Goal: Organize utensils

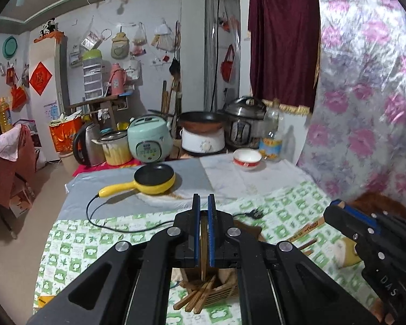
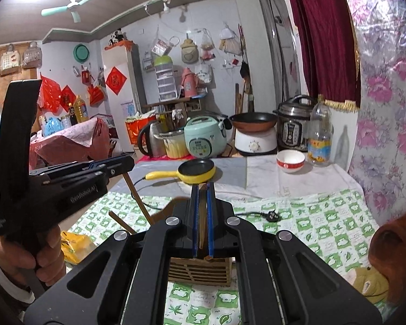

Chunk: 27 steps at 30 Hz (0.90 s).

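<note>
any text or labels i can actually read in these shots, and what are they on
"DAS" on the right tongs, on the black body seen from the left wrist view.
"GenRobot.AI", faint, on the left tongs, on the body seen from the right wrist view.
Red diamond poster on the white cabinet: one character, too blurred to read.
Rice cooker panel, bottle label, chopstick print: too small.

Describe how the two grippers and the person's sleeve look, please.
Both grippers, left and right, are matte black with silver round bolts and two narrow blue-edged fingers. White lettering marks the left gripper's body. The hand on its black handle shows a white cuff under a dark sleeve.
</note>
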Available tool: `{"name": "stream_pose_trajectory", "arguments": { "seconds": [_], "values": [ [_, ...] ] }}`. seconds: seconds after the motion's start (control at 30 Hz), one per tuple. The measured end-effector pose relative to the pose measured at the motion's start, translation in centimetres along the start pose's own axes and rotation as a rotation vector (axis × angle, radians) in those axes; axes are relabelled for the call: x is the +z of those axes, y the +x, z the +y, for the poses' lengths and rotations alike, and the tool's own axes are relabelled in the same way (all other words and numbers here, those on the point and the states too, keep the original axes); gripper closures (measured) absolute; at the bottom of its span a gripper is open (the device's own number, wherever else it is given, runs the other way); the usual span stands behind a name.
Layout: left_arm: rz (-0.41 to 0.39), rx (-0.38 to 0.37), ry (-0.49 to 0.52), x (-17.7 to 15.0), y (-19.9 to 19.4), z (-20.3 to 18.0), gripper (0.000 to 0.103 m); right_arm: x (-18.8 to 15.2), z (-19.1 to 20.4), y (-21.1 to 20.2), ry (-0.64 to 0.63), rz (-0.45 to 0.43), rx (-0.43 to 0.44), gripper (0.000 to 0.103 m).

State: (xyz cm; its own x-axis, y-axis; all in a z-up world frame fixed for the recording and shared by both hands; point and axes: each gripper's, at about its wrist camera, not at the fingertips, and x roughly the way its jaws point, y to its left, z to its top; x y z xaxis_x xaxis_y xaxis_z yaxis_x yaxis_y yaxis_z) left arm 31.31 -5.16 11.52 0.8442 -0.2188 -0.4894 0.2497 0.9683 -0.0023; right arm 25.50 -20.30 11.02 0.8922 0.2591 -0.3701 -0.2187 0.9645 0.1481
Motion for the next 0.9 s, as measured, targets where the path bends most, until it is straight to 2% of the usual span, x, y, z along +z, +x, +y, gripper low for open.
{"name": "stream_pose_trajectory", "arguments": {
  "seconds": [0.07,0.1,0.13,0.17,0.27,0.3,0.33,0.4,0.43,0.5,0.53,0.63,0.67,0.77,0.9],
  "values": [
    [0.035,0.006,-0.004,-0.6,0.5,0.2,0.096,-0.6,0.3,0.7,0.0,0.033,0.003,0.088],
    [0.058,0.019,-0.015,-1.0,0.7,0.3,0.09,-0.7,0.3,0.8,0.005,0.042,0.002,0.07],
    [0.071,0.026,-0.026,-1.3,0.6,0.6,0.064,-0.9,0.2,0.8,0.016,0.043,-0.005,0.053],
    [0.069,0.039,-0.043,-1.6,0.3,0.8,0.049,-1.1,0.1,0.2,0.033,0.026,-0.015,0.048],
    [0.056,0.04,-0.078,-2.6,-1.6,1.2,0.049,-1.4,0.0,-1.9,0.049,0.0,-0.022,0.046],
    [0.065,0.036,-0.088,-3.1,-2.3,1.3,0.049,-1.7,0.0,-2.6,0.056,-0.006,-0.026,0.039],
    [0.071,0.038,-0.092,-3.6,-2.8,1.2,0.044,-2.2,0.1,-3.6,0.061,-0.009,-0.041,0.027],
    [0.081,0.05,-0.097,-4.8,-4.2,1.0,0.038,-2.9,-0.1,-5.2,0.069,-0.037,-0.073,0.012],
    [0.088,0.055,-0.098,-5.2,-4.7,0.9,0.036,-3.6,-0.1,-6.3,0.077,-0.055,-0.1,0.009],
    [0.11,0.071,-0.087,-6.5,-6.1,0.3,0.035,-4.6,0.0,-7.6,0.084,-0.051,-0.127,0.008],
    [0.113,0.081,-0.082,-7.0,-6.6,0.0,0.032,-5.0,0.0,-8.0,0.088,-0.046,-0.141,0.006],
    [0.106,0.123,-0.085,-8.9,-9.0,-0.7,0.019,-7.0,0.7,-9.6,0.086,-0.019,-0.254,0.006],
    [0.102,0.131,-0.091,-9.6,-9.9,-0.9,0.015,-7.5,0.9,-10.0,0.083,-0.007,-0.257,0.006],
    [0.102,0.143,-0.095,-11.4,-11.9,-1.6,0.012,-9.4,2.0,-11.0,0.064,0.035,-0.267,0.006],
    [0.132,0.163,-0.111,-13.9,-14.0,-2.1,0.01,-11.1,3.1,-11.9,0.042,0.063,-0.263,0.006]
  ]
}}
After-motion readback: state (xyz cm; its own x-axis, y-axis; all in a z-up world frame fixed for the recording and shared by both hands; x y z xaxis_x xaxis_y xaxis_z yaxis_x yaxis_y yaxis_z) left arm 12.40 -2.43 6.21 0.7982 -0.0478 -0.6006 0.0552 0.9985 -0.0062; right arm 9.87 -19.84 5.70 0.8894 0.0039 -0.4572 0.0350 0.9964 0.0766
